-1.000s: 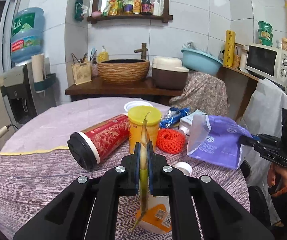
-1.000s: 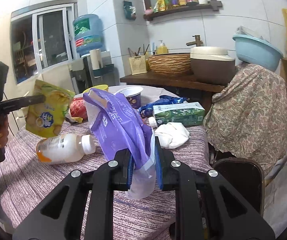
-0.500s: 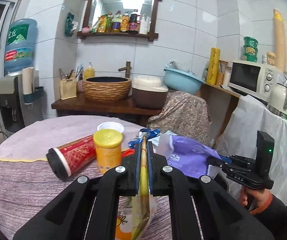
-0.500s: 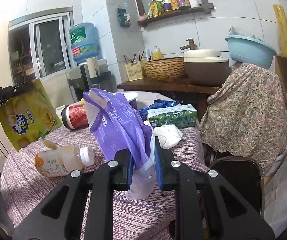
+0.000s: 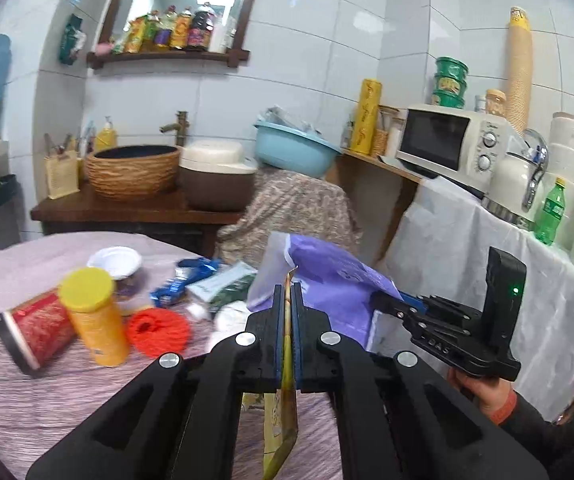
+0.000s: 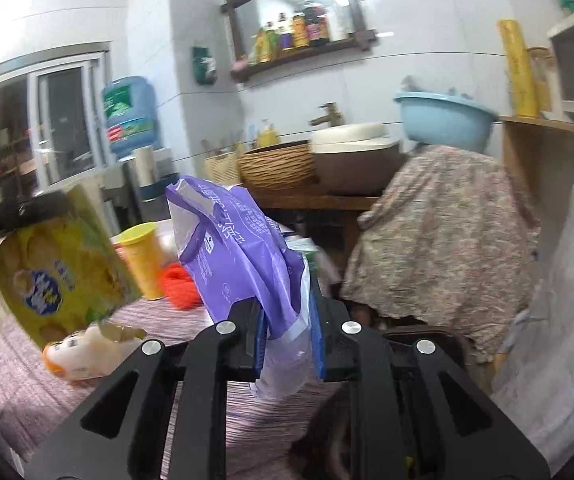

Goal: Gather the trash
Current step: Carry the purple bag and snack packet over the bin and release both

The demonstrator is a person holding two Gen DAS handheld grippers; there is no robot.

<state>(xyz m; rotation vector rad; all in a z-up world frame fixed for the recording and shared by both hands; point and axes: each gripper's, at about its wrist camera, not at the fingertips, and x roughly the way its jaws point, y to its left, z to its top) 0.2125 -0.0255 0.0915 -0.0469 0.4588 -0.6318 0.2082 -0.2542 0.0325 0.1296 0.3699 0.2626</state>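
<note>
Trash hangs above the tabletop (image 5: 27, 400): left tongs (image 5: 286, 344) pinch a yellow snack bag (image 6: 59, 276), right tongs (image 6: 288, 344) clamp a purple plastic bag (image 6: 239, 248), both raised beside the yellow can (image 5: 93, 316), which stands by a toppled red canister (image 5: 33, 332).

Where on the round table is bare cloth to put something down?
The near-left table is bare in front of the red can and yellow jar. The far edge behind the white bowl is bare too. It is crowded from the red net to the green carton.
</note>
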